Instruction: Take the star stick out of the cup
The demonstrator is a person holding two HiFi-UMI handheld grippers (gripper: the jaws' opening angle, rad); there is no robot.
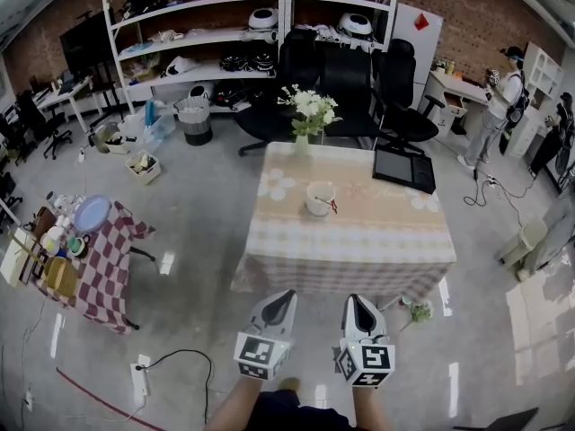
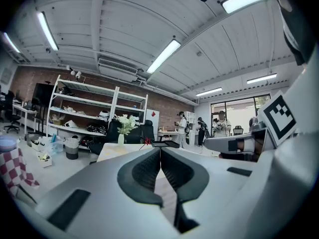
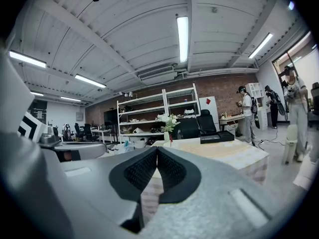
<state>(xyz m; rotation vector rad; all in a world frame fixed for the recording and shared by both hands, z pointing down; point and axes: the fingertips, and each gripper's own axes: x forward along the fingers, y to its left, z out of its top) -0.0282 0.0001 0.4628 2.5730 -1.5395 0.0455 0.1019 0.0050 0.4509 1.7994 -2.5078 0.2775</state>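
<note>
A white cup stands near the middle of the table with the checked cloth. The red star stick leans out of the cup to the right. Both grippers hang over the floor just short of the table's near edge, pointing at it. My left gripper is shut and holds nothing, and so is my right gripper. In the left gripper view the shut jaws point at the table, with the red star small beyond them. In the right gripper view the pads meet, and the cup is far ahead.
A vase of white flowers stands at the table's far edge and a black tray at its far right corner. Black office chairs and shelves lie behind. A small checked table is at left, a power strip on the floor, and people at far right.
</note>
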